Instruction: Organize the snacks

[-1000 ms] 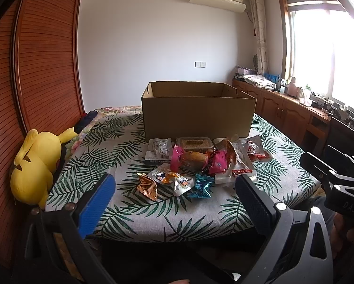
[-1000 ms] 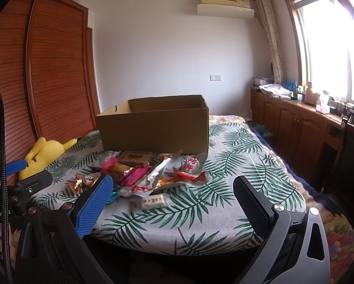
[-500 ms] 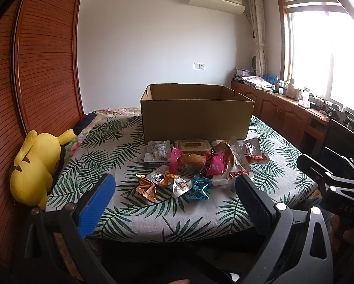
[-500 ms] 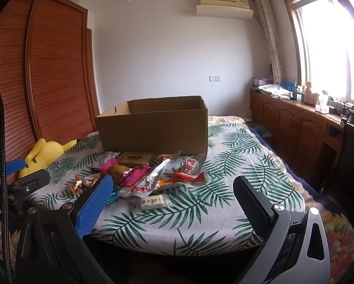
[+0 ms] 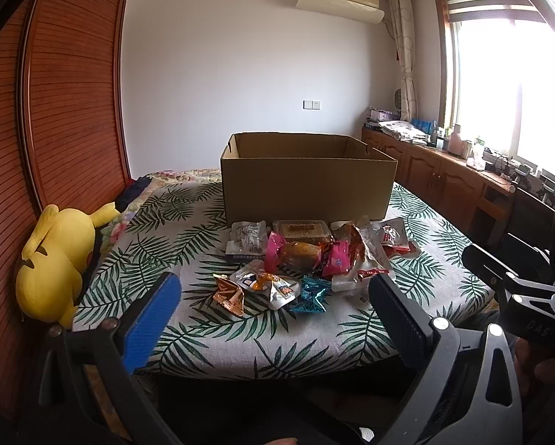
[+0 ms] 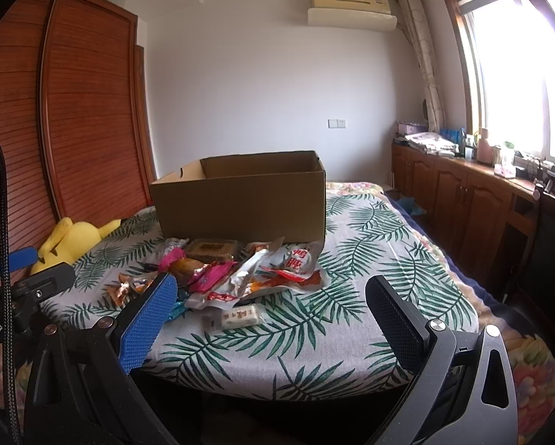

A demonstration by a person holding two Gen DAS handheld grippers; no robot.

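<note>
A heap of wrapped snacks [image 5: 299, 256] lies on the leaf-patterned cloth, in front of an open brown cardboard box [image 5: 307, 181]. The heap includes a pink-wrapped bun [image 5: 299, 252], an orange packet [image 5: 230, 294], a teal packet [image 5: 310, 294] and a clear tray of cake [image 5: 301, 228]. From the right wrist view the same heap [image 6: 236, 270] shows, with a small white bar [image 6: 240, 316] nearest and the box [image 6: 244, 200] behind. My left gripper [image 5: 273, 304] hangs open short of the table's near edge. My right gripper [image 6: 270, 306] is open too, empty, just before the edge.
A yellow plush toy [image 5: 55, 259] lies at the table's left side against a wooden slatted wardrobe [image 5: 66, 104]. Wooden cabinets [image 5: 448, 181] with clutter run under the window on the right. The other gripper's body [image 5: 518, 285] shows at the right edge.
Both views have shifted slightly, with the box and snacks sitting a little lower in frame. Both grippers stay open and nothing on the table has moved.
</note>
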